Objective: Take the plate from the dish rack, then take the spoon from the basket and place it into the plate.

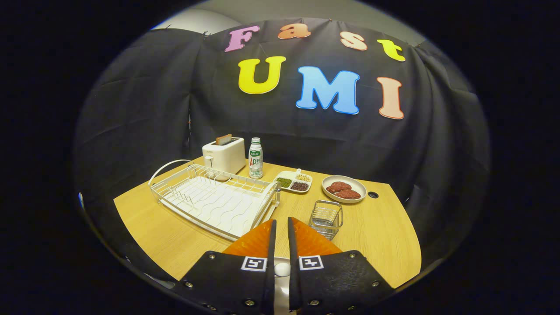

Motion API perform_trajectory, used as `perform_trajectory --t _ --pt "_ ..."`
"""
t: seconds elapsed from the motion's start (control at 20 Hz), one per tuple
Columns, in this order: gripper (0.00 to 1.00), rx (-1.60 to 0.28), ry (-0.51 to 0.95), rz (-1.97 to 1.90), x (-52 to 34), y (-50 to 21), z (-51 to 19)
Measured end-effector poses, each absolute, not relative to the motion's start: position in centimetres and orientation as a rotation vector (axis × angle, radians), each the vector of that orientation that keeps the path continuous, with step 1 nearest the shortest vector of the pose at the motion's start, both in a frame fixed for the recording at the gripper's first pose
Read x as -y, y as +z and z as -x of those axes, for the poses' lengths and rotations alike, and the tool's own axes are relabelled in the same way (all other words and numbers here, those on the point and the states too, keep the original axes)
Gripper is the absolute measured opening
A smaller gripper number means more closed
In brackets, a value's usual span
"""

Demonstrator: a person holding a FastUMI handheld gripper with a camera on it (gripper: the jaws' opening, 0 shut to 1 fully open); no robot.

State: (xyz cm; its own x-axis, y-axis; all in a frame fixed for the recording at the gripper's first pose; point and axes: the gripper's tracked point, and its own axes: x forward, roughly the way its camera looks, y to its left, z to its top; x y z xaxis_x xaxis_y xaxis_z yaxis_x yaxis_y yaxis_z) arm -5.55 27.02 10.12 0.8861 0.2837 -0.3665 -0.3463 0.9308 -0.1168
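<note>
Jaws narrow, nearly closed, with the orange plate (262,243) just below, at the table's (385,232) near edge; rack (214,199) empty. Next, likely: spoon from wire basket (326,218) beside, contents unclear.

The gripper (280,227) was nearly closed over a ridged orange plate (313,243), the white wire dish rack (214,199) ahead-left, the small wire basket (326,218) ahead-right.

Black cloth wall (144,113), wooden table (376,227) — warm light
</note>
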Motion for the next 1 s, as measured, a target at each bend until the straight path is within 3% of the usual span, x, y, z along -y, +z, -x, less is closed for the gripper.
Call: perform_trajectory --t 0.6,0.75,0.85,1.0 --pt "0.14 -0.411 0.511 0.234 -31.1 6.6 4.2" --pt "0.20 -0.406 0.512 0.212 -29.6 7.1 3.7" --pt "0.44 -0.398 0.467 0.205 -27.9 7.6 3.2" --pt "0.49 -0.348 0.382 0.186 -24.4 10.1 2.7"
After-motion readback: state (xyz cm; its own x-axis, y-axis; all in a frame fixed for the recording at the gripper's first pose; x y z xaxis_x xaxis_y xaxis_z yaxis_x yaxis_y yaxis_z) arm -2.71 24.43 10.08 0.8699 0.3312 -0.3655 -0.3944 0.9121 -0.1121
